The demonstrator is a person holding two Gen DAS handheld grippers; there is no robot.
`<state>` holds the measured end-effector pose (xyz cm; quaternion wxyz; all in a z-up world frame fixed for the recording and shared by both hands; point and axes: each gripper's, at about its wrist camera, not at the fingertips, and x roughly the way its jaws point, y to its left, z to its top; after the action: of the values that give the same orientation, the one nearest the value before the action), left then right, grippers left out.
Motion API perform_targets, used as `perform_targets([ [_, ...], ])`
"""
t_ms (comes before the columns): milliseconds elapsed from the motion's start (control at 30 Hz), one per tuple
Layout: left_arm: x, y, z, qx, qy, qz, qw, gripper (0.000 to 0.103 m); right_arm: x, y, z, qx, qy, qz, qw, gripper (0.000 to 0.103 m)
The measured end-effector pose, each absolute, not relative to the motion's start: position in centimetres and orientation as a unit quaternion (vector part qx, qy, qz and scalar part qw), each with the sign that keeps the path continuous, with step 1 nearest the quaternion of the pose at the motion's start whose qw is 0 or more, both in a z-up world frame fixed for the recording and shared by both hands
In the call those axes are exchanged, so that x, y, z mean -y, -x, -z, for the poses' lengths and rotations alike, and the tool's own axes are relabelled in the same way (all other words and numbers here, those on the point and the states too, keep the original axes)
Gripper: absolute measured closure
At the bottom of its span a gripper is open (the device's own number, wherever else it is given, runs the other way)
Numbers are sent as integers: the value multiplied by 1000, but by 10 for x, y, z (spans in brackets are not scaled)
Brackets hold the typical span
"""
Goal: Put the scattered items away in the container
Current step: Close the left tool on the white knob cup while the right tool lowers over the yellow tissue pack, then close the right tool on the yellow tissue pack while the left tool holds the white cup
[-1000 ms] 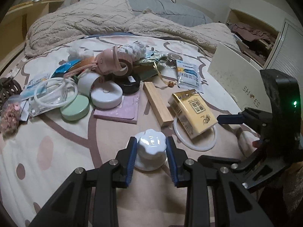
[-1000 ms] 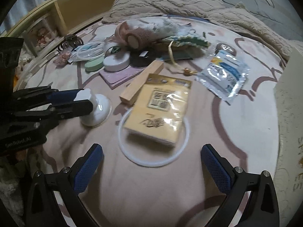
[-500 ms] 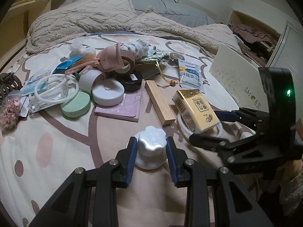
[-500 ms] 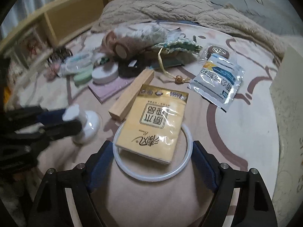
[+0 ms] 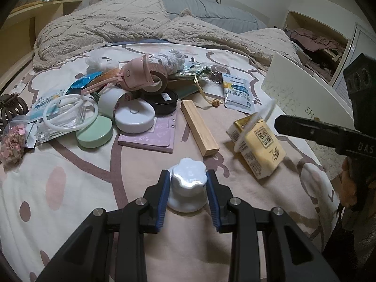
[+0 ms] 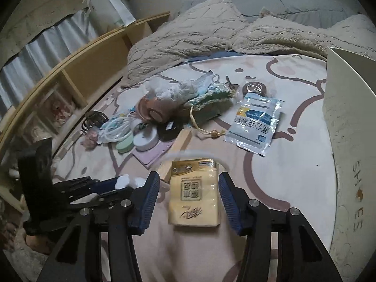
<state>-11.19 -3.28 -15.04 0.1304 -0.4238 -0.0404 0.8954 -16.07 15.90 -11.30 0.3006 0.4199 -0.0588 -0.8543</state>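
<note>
**Inspector:** Scattered items lie across the bed sheet (image 5: 70,171): a wooden block (image 5: 199,128), a lilac notebook (image 5: 150,136), a green tin (image 5: 94,133), a white round tin (image 5: 135,117), a foil sachet (image 5: 238,92) and a heap behind them. The container, a cream shoe box (image 6: 347,127), stands at the right edge of the bed.

**Clerk:** State of the tools?

**Inspector:** The left gripper (image 5: 188,188) has its jaws closed on a white scalloped knob (image 5: 188,183), low over the sheet. The right gripper (image 6: 189,196) has its jaws apart, either side of a yellow tissue pack (image 6: 195,197); whether the pads touch it, I cannot tell. A white ring (image 5: 255,119) stands tilted against the pack's far end and is blurred.

**Clerk:** Risks?

**Inspector:** In my judgement, three. The ring may be caught with the pack, then drop or roll off on a lift. The pack is soft and glossy, so a light squeeze could let it slip. The two tools sit near each other, and a swing towards the box could make them collide.

**Clerk:** Surface and room?

**Inspector:** A soft patterned sheet that yields under load; a rumpled beige blanket (image 5: 105,30) and grey pillows behind; wooden shelving (image 6: 77,75) on one side, an open cupboard on the other. Lighting is dim.
</note>
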Motion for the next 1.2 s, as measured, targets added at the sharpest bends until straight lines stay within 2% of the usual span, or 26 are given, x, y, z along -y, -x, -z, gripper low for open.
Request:
perform_targets([
  [133,33,112,151,39,424,-895,129,72,-155,162,121,36,-430,855,287,49],
  [200,33,113,151,41,425,-895,129,71,-152,162,125,19,-432,859,275,32],
  [233,34,113,152,42,426,-895,128,70,-152,161,126,16,-429,862,271,16],
  [267,34,113,152,42,427,-894,126,68,-151,161,126,15,-423,865,269,11],
  [467,32,114,156,42,434,-892,117,60,-146,176,133,9,-432,866,252,11],
  [600,29,114,159,39,437,-891,119,51,-134,184,144,-25,-448,860,242,11],
  [833,28,115,161,40,439,-890,116,51,-122,177,152,-67,-455,858,227,11],
  [900,30,115,161,48,439,-890,116,51,-123,176,150,-64,-453,860,226,19],
  [967,31,115,161,53,439,-889,117,51,-126,177,149,-52,-456,856,236,46],
  [1133,30,114,160,49,435,-892,117,51,-129,174,145,-49,-451,859,238,46],
  [1200,30,115,160,51,433,-892,117,55,-131,173,143,-43,-451,858,243,46],
])
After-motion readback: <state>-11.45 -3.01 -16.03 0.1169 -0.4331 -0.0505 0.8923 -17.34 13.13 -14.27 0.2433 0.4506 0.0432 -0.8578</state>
